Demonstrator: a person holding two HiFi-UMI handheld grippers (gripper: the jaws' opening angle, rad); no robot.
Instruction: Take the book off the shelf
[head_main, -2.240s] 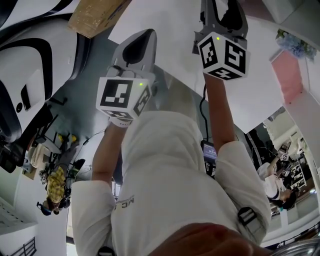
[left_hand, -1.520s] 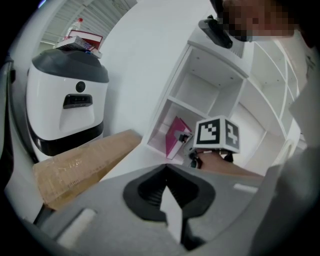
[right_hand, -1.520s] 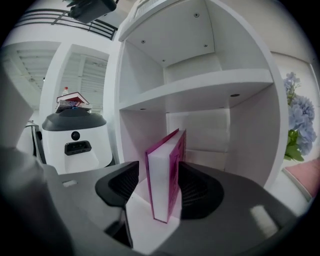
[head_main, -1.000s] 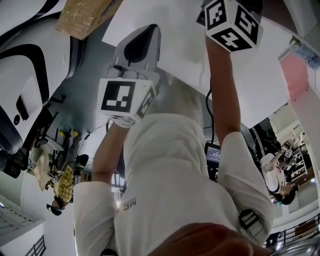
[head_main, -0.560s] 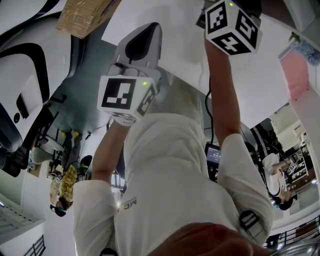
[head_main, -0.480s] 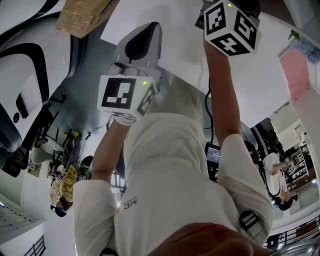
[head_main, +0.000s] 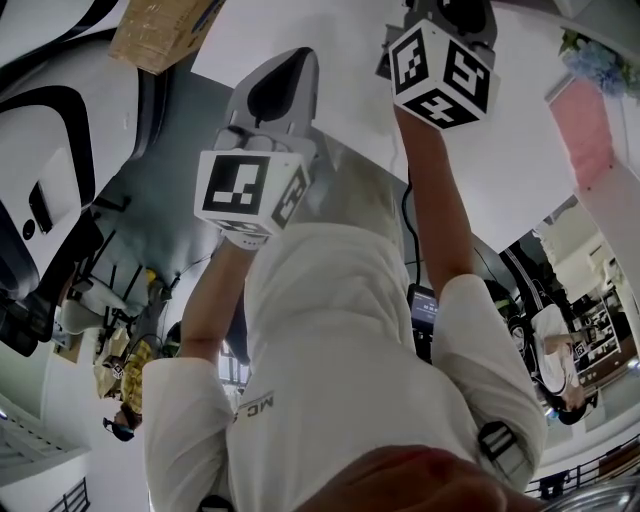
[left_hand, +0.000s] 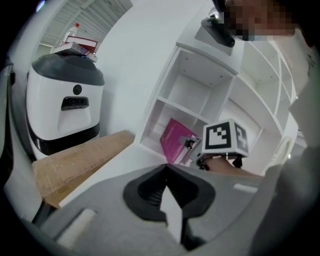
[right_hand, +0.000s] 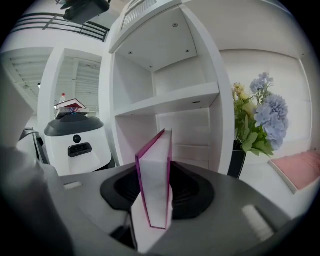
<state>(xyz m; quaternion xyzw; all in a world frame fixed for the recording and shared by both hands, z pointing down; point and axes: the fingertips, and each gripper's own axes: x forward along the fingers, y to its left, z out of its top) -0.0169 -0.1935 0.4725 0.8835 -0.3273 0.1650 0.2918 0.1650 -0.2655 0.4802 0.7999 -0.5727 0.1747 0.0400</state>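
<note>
In the right gripper view a book (right_hand: 154, 192) with a magenta cover stands upright, page edges toward me, and my right gripper (right_hand: 156, 167) is shut on it. Its jaws have just been closing with the book between them. The book is out in front of the white shelf (right_hand: 165, 102). The left gripper view shows the same book (left_hand: 175, 141) at the tip of the right gripper (left_hand: 191, 145), near the shelf's (left_hand: 200, 95) lower compartment. My left gripper (left_hand: 166, 167) is shut with nothing in it. From the head view both show, the left gripper (head_main: 285, 70) and the right gripper (head_main: 445, 15).
A vase of blue and yellow flowers (right_hand: 260, 117) stands right of the shelf, with a pink flat object (right_hand: 297, 167) beyond it. A white rounded machine (left_hand: 62, 107) is at the left, and a brown board (left_hand: 75, 162) lies before it.
In the head view the right gripper's marker cube has shifted a little left and down. The left gripper has hardly moved.
</note>
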